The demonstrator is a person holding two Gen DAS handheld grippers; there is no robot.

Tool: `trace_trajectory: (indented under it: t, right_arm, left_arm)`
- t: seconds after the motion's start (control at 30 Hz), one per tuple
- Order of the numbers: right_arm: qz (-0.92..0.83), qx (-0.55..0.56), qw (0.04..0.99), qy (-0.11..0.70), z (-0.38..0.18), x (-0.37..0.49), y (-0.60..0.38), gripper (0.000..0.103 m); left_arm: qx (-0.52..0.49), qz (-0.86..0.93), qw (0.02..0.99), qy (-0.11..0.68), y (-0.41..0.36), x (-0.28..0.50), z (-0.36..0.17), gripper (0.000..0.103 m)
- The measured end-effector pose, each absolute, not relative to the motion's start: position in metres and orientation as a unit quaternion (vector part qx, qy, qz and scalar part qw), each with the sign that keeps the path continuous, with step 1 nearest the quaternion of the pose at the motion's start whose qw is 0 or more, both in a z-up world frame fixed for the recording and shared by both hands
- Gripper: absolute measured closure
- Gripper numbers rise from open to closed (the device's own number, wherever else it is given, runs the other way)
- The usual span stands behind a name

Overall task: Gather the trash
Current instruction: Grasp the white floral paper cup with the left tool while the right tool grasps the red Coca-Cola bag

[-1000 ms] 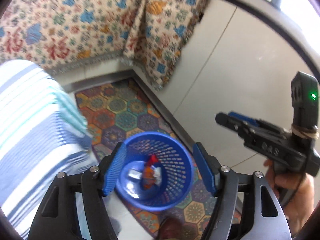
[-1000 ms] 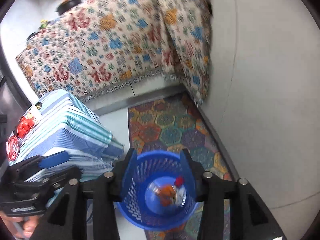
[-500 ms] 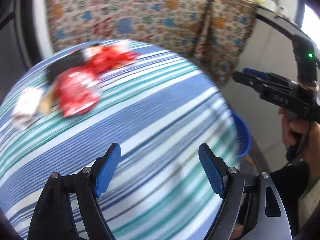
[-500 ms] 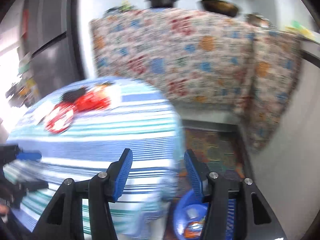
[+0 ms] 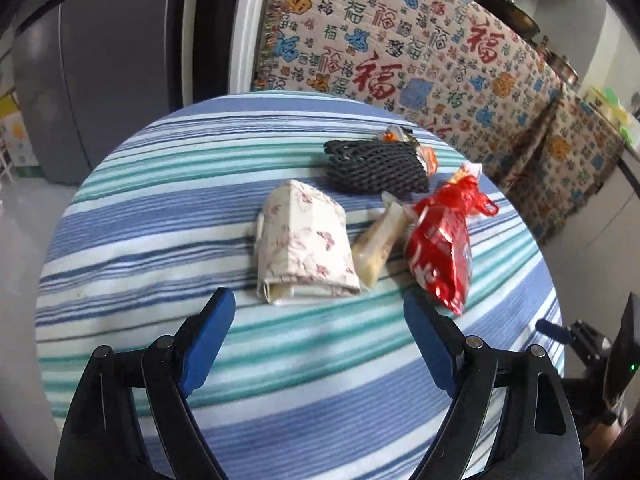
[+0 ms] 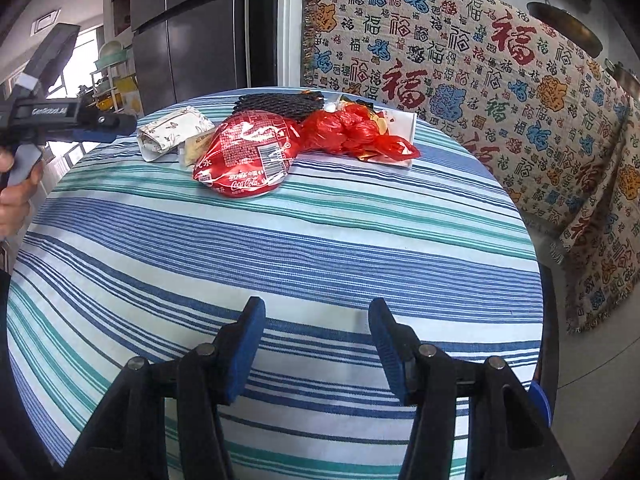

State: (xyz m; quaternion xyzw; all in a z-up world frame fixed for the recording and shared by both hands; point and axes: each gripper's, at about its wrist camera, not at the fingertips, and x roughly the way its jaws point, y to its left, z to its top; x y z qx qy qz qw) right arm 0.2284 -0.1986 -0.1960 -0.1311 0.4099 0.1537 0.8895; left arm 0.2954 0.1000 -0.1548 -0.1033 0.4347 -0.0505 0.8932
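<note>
Trash lies on the round striped table (image 5: 280, 380): a folded floral paper packet (image 5: 304, 252), a beige wrapper (image 5: 380, 244), a red Coca-Cola wrapper (image 5: 440, 256), a black foam net (image 5: 376, 172) and a red plastic bag (image 6: 348, 130). The packet (image 6: 172, 132), Coca-Cola wrapper (image 6: 248, 156) and net (image 6: 280, 104) also show in the right wrist view. My left gripper (image 5: 316, 332) is open and empty, just short of the packet. My right gripper (image 6: 316, 336) is open and empty over the table's near part (image 6: 280, 248), far from the trash.
A patterned cloth (image 5: 440, 56) covers a counter behind the table, with pans on top. A dark fridge (image 6: 192, 32) stands at the back left. A blue basket rim (image 6: 540, 400) peeks out at the table's right edge. Grey floor lies to the right.
Both grippers have lifted from over the blue basket on the floor and swung up over the table. The trash pile is now in front of them. Both stay open and empty.
</note>
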Motion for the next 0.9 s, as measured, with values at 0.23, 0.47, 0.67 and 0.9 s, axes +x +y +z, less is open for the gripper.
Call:
trace_trajectory:
  t: [0.23, 0.47, 0.67, 0.9]
  right_arm:
    - [0.151, -0.145, 0.887, 0.411, -0.201, 0.233, -0.193, 0.048]
    - [0.15, -0.141, 0.887, 0.413, -0.2, 0.235, -0.2, 0.048]
    - [0.158, -0.099, 0.89, 0.416, -0.196, 0.247, -0.201, 0.048]
    - [0.21, -0.025, 0.883, 0.42, -0.193, 0.274, -0.176, 0.02]
  left_arm:
    - [-0.174, -0.042, 0.869, 0.46, 0.12, 0.34, -0.191, 0.017]
    - [-0.155, -0.052, 0.877, 0.451, 0.118, 0.334, -0.189, 0.047]
    - [-0.146, -0.034, 0.887, 0.437, 0.125, 0.312, -0.176, 0.048]
    - [-0.153, -0.027, 0.885, 0.438, 0.133, 0.288, -0.175, 0.048]
